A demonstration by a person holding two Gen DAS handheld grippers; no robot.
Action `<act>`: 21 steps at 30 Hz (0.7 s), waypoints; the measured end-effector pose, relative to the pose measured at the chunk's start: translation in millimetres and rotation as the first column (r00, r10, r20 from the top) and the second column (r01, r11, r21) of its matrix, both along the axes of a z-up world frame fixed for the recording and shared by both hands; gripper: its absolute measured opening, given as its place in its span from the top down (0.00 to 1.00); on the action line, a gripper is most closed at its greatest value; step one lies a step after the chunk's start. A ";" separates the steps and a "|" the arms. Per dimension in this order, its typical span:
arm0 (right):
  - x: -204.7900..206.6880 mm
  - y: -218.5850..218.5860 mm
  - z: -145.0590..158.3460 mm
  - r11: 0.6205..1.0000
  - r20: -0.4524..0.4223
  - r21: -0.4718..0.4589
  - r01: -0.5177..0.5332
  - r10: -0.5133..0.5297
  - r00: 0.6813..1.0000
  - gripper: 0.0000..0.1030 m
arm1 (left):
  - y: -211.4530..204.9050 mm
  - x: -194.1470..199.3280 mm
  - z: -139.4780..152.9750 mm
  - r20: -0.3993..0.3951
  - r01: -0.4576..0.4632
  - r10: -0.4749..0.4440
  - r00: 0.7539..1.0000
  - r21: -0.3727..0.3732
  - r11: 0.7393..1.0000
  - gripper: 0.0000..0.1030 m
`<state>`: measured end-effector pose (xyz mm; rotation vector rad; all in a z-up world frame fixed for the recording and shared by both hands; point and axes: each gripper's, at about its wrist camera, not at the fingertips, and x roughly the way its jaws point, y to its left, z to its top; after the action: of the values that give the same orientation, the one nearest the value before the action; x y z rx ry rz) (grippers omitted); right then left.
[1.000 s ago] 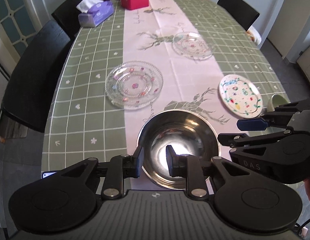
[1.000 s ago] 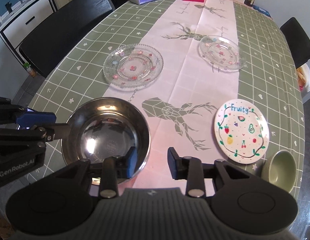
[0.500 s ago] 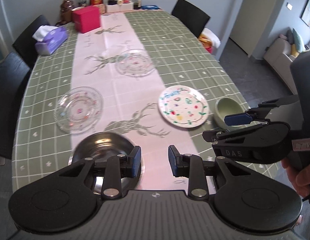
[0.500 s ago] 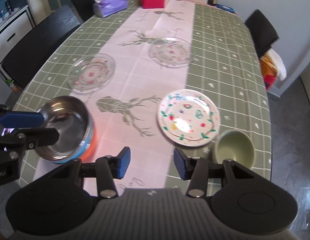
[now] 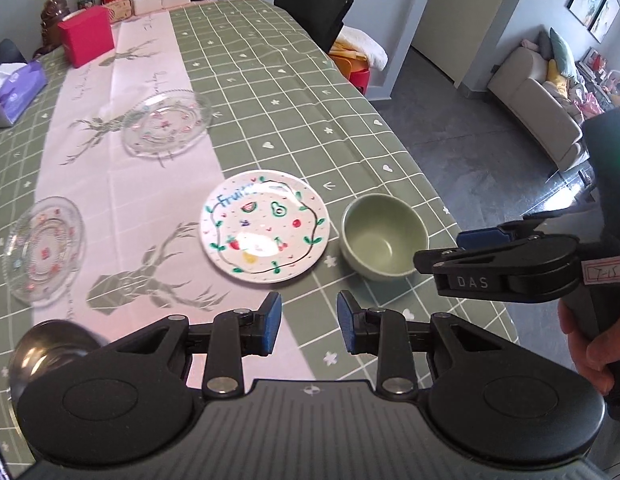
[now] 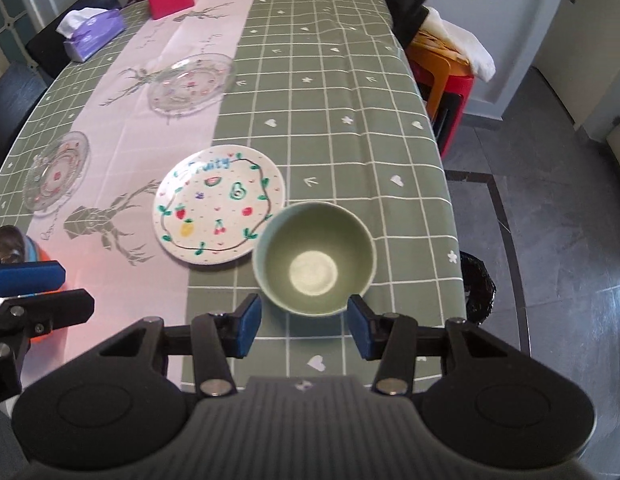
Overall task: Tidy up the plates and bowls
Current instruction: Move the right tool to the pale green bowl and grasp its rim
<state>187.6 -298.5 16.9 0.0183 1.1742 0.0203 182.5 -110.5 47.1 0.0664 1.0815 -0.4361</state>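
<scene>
While the green bowl [image 6: 314, 258] sits just right of the fruit plate [image 6: 218, 205], touching or nearly touching its rim, I have the right gripper [image 6: 305, 327] poised over the bowl's near side, jaws parted and empty. The left gripper [image 5: 309, 328] likewise holds nothing. I judge the bowl rigid, glazed, slippery and breakable; pinch one wall at the rim.

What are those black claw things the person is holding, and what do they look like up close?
They are two handheld grippers. The left gripper and right gripper have matte black bodies with round side discs, silver pivot screws and blue pads on the fingers. The right one bears white "DAS" lettering and a small handwritten label.
</scene>
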 end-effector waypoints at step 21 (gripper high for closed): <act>63.2 -41.0 -69.2 0.992 -0.137 0.102 0.080 -0.066 0.988 0.78 | -56.3 80.4 -78.2 -0.116 -0.024 0.024 0.993 -0.005 1.000 0.64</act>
<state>250.8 -339.5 -52.3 0.1595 1.3049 0.0171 262.9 -166.8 -31.2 0.0229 1.1940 -0.4255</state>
